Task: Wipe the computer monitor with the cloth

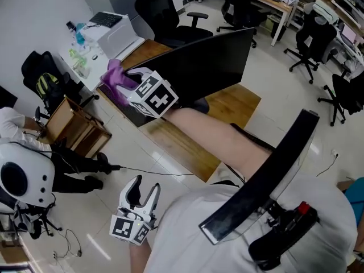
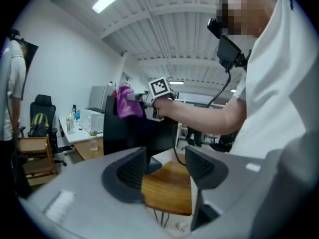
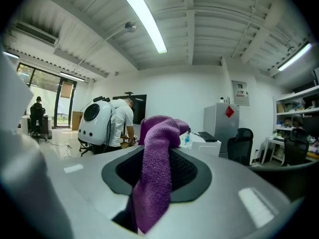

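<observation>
The black computer monitor (image 1: 211, 62) stands tilted on a wooden desk (image 1: 190, 149). My right gripper (image 1: 129, 76) is at the monitor's left edge, shut on a purple cloth (image 1: 116, 79); the cloth bunches over that edge. In the right gripper view the cloth (image 3: 160, 133) is pinched between the jaws and hangs down over them. My left gripper (image 1: 143, 191) hangs low over the floor, away from the desk, open and empty. From the left gripper view (image 2: 167, 171) I see the monitor (image 2: 127, 131), the cloth (image 2: 128, 102) and the right gripper's marker cube (image 2: 160, 87).
A white table (image 1: 108, 44) with a printer (image 1: 116, 32) and bottles stands beyond the monitor. Black office chairs (image 1: 170, 16) stand behind the desk. A wooden cabinet (image 1: 74, 127) and a white rounded device (image 1: 25, 178) are at the left. A cable (image 1: 153, 172) runs across the floor.
</observation>
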